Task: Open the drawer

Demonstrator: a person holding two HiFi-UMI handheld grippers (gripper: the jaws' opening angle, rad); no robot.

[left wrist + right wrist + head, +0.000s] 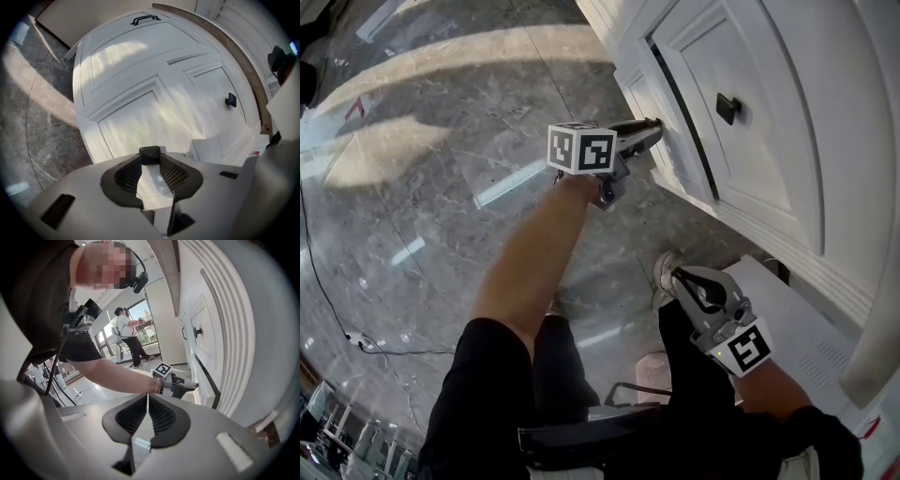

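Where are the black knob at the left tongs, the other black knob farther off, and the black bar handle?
Near knob [150, 154]: left gripper view, front face.
Other knob [230, 99]: left gripper view, its centre.
Bar handle [146, 18]: left gripper view, mid-bar.

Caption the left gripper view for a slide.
Left gripper closed on a small black knob of the white cabinet front; another knob and a bar handle show on neighbouring panels.

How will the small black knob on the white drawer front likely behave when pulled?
The knob, gripped at the left claw's tips, looks small, hard and glossy, so it may slip out. It seems rigidly fixed. The white drawer front looks like a solid panel, probably sliding stiffly rather than tipping.
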